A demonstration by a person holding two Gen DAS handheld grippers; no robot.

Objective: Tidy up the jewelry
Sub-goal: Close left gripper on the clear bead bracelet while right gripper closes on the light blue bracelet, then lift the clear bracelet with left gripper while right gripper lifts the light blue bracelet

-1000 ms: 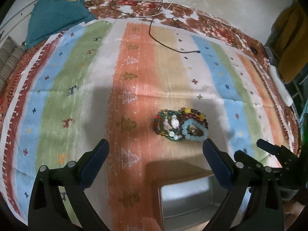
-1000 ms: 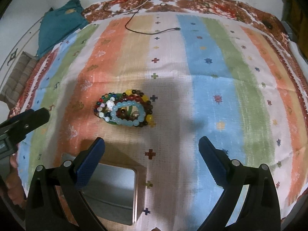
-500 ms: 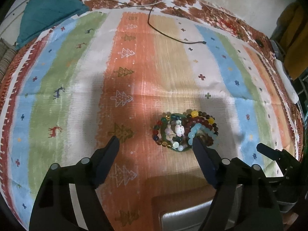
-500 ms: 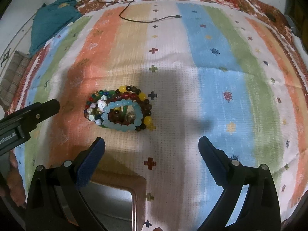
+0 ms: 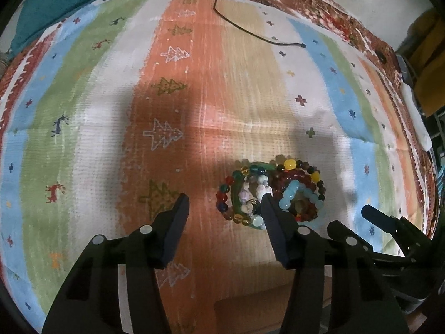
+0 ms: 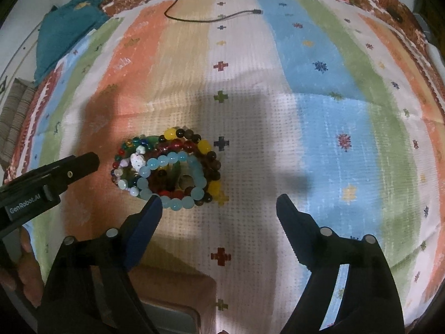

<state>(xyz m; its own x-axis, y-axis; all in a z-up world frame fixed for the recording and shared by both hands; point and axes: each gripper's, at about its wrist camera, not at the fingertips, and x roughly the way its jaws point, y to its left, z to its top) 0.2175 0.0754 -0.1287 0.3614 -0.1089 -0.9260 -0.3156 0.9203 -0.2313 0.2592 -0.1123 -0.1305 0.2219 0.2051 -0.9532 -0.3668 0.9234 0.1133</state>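
Note:
A pile of beaded bracelets [image 5: 271,192] lies on the striped cloth: a pale blue one [image 6: 172,178] on top, with dark red, yellow-and-brown, multicoloured and white ones around it. My left gripper [image 5: 225,199] is open just above the cloth, its right finger over the pile's near left part. My right gripper [image 6: 218,203] is open too, its left fingertip at the pile's near edge. The left gripper also shows in the right wrist view [image 6: 64,172], just left of the pile. Both grippers are empty.
A brown box with a grey inside [image 6: 172,303] stands at the near edge below the pile. A black cable [image 5: 250,30] lies at the far side. A teal cushion [image 6: 66,30] sits at the far left corner.
Both grippers have moved forward and down toward the bracelet pile. The left gripper's jaws have narrowed. The box has slid mostly out of view below.

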